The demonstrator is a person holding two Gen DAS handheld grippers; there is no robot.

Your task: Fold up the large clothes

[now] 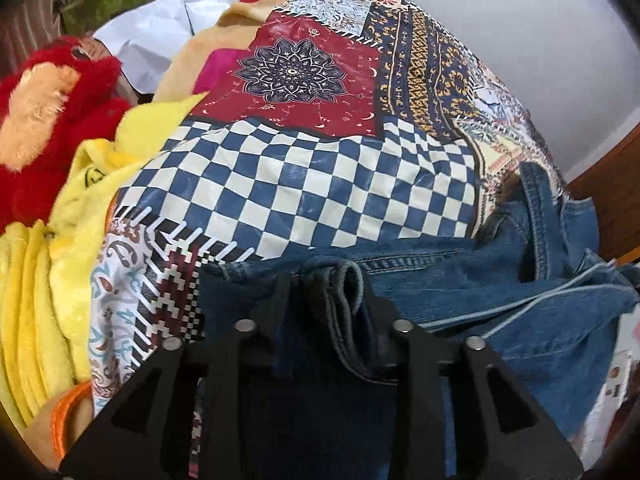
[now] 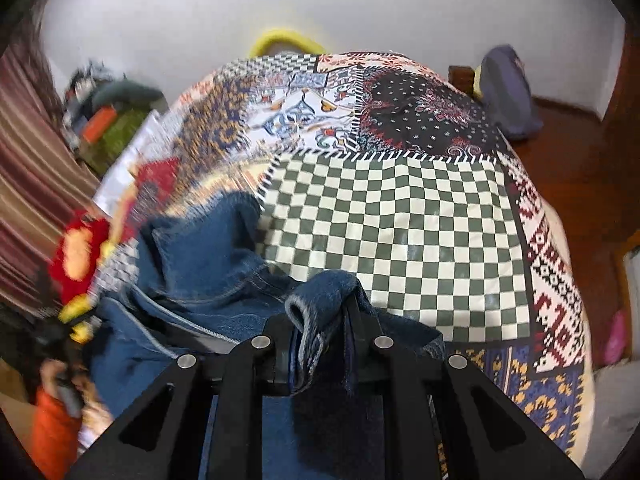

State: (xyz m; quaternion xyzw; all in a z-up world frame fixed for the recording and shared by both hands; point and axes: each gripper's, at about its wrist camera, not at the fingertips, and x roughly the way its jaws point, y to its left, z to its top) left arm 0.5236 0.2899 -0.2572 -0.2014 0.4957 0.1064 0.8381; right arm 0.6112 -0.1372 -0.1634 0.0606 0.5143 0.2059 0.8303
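Left wrist view
- Left gripper [image 1: 326, 280]: black fingers parted a little, with a rolled denim hem standing between them; whether the pads press on it cannot be told.
- Jeans [image 1: 500, 292]: blue denim, bunched at the near edge of the bed, with seams, a waistband loop and a pale cord showing at the right.
- Bedsheet [image 1: 304, 184]: patchwork print with a blue-and-white check panel, a red panel bearing a dark mandala, and navy-and-gold borders.
- Yellow fleece blanket [image 1: 48, 264]: heaped at the left, touching the sheet's edge.
- Red plush toy [image 1: 52, 104]: lies behind the yellow fleece, well apart from the denim.
- Writing: a small dark mark on the yellow fleece, too small to read.
- Room: pale wall [image 1: 500, 20] behind the bed, brown wood at the right.

Right wrist view
- Right gripper [image 2: 320, 312]: jaws closed on a folded denim edge that pokes up between the fingers.
- Jeans [image 2: 192, 280]: spread to the left of the gripper, over the sheet.
- Bedsheet [image 2: 400, 240]: green-and-white check panel directly ahead, black floral panel beyond.
- Room: white wall [image 2: 360, 8], reddish wooden floor [image 2: 568, 120] at the right, striped curtain [image 2: 36, 184] at the left; the left side is blurred.
- Writing: none legible.
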